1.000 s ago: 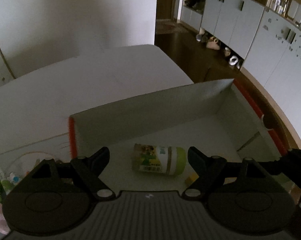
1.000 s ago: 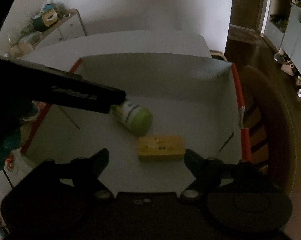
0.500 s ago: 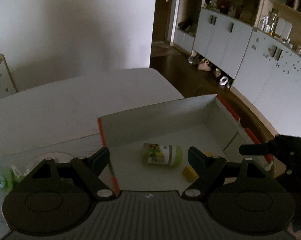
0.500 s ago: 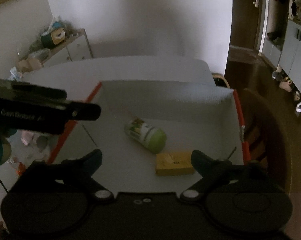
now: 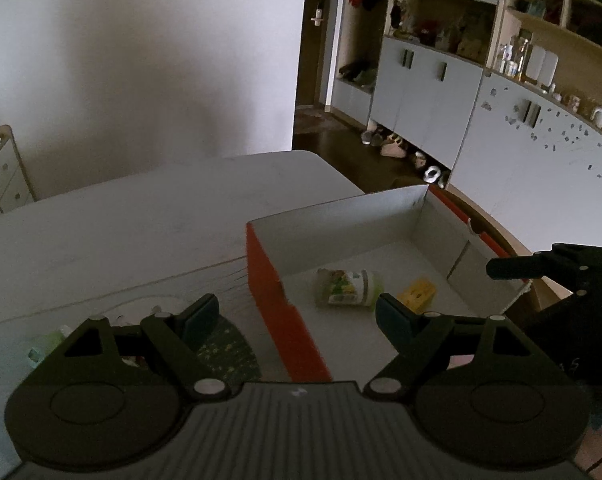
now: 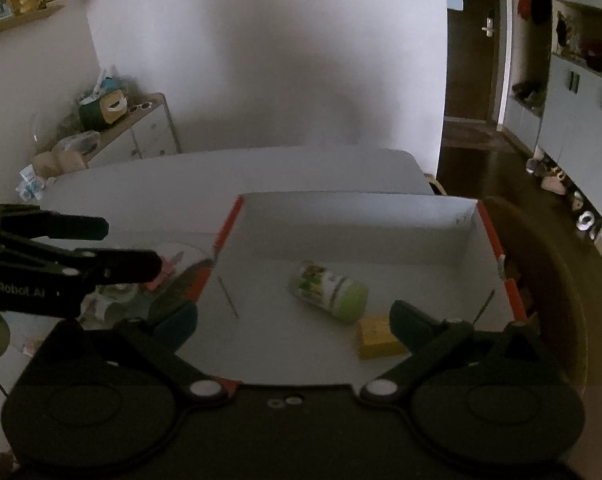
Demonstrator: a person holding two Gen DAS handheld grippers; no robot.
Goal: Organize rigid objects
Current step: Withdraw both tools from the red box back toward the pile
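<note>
The right gripper [image 6: 293, 320] is hanging above the near edge of the box [image 6: 353, 216] with its jaws spread wide and nothing between them; they have just been opening, and the yellow block [image 6: 377, 338] is lying free on the box floor at about 3 o'clock from the gripper's midline, just inside the right finger. The left gripper [image 5: 297, 316] is standing released too, empty, straddling the box's orange wall [image 5: 277, 304], with a clutter of small items on the bench [image 5: 101, 240] under its left finger. The bottle [image 6: 329, 286] is lying on its side mid-box, its green cap pointing toward 4 o'clock in the right wrist view, close beside the block, though I cannot tell whether they are touching. Both look stiff and light to me. The bottle, I'd guess, is smooth plastic with a glossy label, so it is liable to roll or slip; pinching it across the body near the middle seems safest. The block, flat-sided, should be gripping easily across its short faces.
</note>
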